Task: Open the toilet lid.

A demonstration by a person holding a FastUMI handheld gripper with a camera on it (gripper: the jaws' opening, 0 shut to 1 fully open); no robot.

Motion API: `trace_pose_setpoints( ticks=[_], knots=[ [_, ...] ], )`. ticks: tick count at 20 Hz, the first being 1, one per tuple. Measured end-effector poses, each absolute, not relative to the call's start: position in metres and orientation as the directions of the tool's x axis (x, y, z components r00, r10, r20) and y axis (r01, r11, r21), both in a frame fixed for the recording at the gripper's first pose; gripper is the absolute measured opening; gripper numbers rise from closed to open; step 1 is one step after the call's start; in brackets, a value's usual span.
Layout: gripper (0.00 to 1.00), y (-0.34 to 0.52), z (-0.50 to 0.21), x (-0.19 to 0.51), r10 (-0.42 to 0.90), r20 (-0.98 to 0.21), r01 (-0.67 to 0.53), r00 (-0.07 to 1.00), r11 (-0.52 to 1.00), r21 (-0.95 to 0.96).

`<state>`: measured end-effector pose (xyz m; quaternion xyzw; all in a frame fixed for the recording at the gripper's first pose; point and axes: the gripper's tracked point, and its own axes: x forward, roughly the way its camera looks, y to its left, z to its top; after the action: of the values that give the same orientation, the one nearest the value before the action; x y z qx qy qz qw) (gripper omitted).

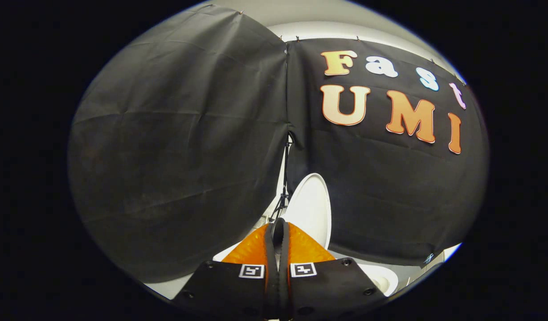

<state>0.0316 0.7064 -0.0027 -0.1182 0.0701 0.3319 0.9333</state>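
Where the two orange, ridged fingers of the hand-held gripper (277,227) rise from their black mounting blocks, they lie pressed flat against each other, with only a thin dark seam running between them up to the tips. Nothing sits between the pads, so the tool is closed and empty. Each black block carries a small square black-and-white marker tag (251,270) near its inner edge, one on either side of the seam.

Just beyond the fingertips stands the white oval plastic toilet lid (310,209), raised upright with its inner face turned towards the camera. Its lower part is hidden behind the orange fingers, and it is not possible to tell whether the fingertips touch it or stop just short. Below and to the right of the fingers, past the right-hand block, a curved piece of the white ceramic toilet bowl (383,277) shows, with the pale floor beside it.

Behind the lid, a thin black stand with spread legs (284,196) rises in the narrow gap where the two sheets of black cloth booth wall (176,147) meet. Farther off, above the top edge of the cloth, a strip of plain white ceiling (318,18) curves across.
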Motion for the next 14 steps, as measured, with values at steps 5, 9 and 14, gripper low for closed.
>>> trace_pose_setpoints(
  ticks=[5,9,14],
  knots=[
    [0.17,0.701,-0.003,0.030,0.598,-0.212,-0.632,0.773,0.754,-0.176],
    [0.32,0.707,-0.001,0.014,0.661,-0.216,-0.689,0.719,0.719,-0.092],
    [0.69,0.708,0.009,0.002,0.697,-0.199,-0.719,0.689,0.691,-0.071]
  ],
)
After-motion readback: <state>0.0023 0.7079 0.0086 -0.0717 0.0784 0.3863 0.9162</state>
